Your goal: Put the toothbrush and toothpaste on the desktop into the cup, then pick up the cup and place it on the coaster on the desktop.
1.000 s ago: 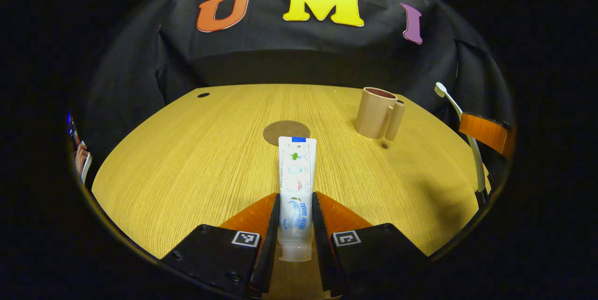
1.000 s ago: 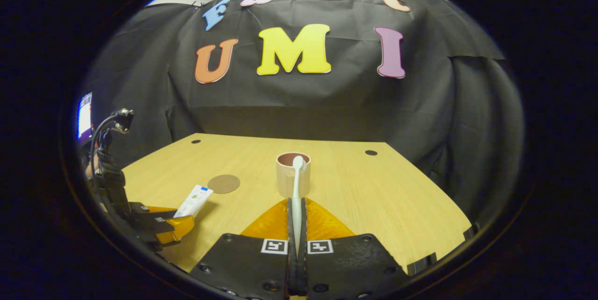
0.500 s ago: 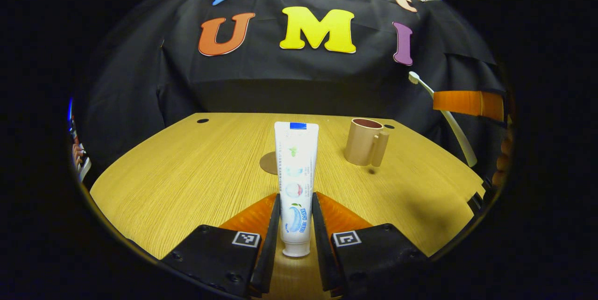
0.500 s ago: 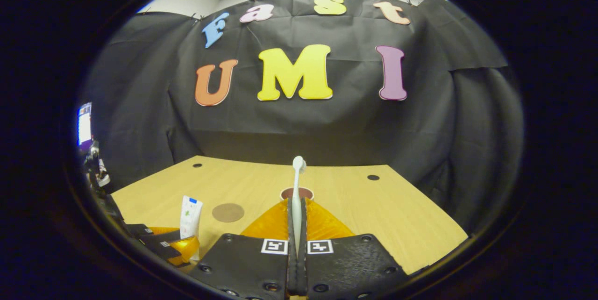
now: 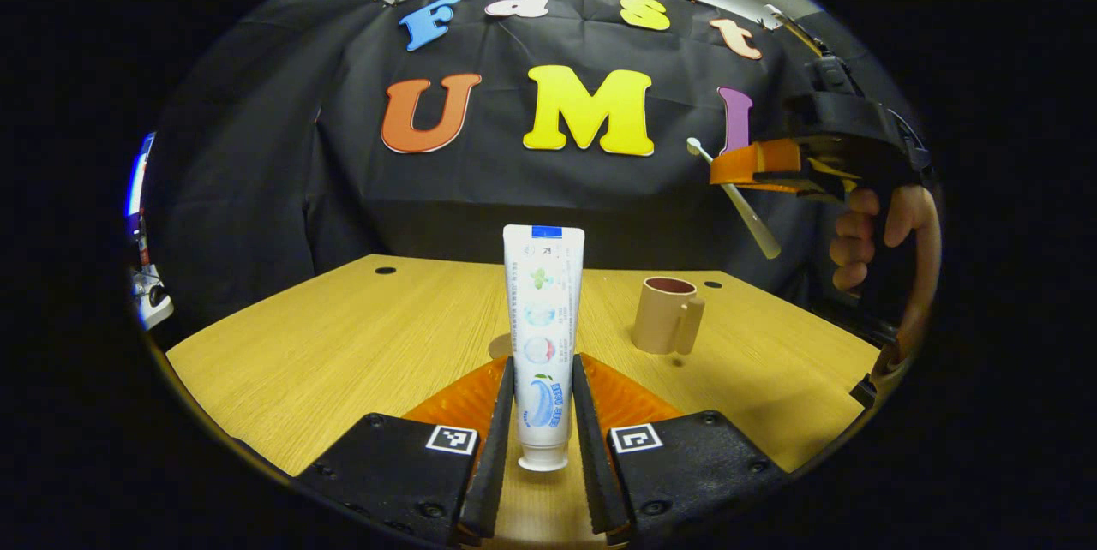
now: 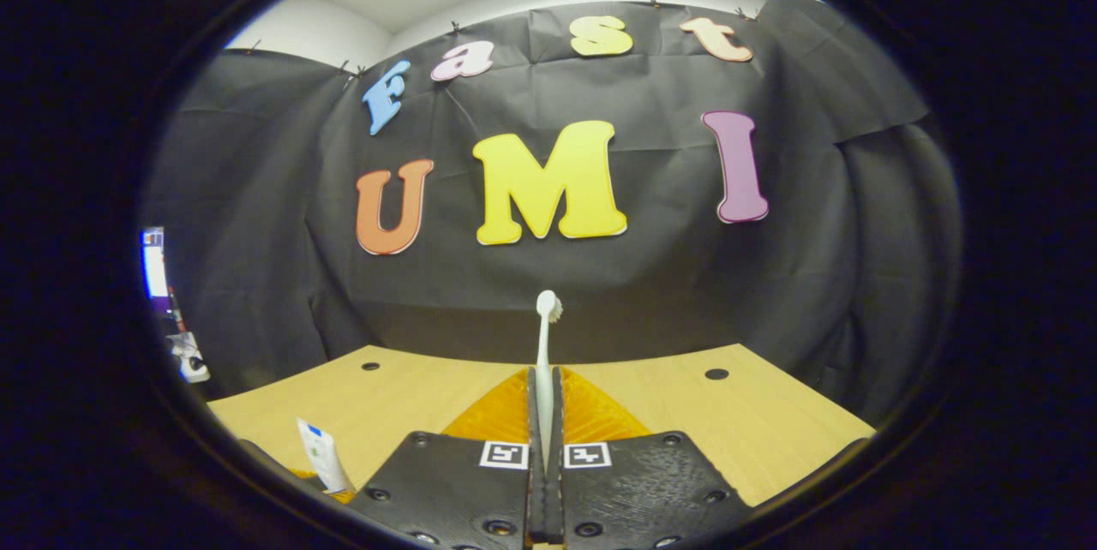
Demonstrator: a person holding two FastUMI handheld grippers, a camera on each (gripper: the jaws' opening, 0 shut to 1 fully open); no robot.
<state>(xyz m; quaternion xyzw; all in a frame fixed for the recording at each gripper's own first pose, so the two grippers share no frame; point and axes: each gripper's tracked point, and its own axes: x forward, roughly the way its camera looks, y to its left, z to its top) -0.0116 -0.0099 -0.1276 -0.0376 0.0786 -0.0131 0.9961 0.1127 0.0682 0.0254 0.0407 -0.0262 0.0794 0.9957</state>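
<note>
Left gripper: clamped on toothpaste, tube upright, cap down, above near desktop. Right gripper: clamped on toothbrush, bristles up, raised high. Cup: standing far right, empty. Coaster: behind the tube.

A wooden desktop with small round holes — black cloth wall behind it.

Light wood-grain desktop with small dark round holes near its far edge. A tan handled cup stands upright on it toward the right. A brown round coaster lies flat near the centre, well apart from the cup, partly hidden.
</note>
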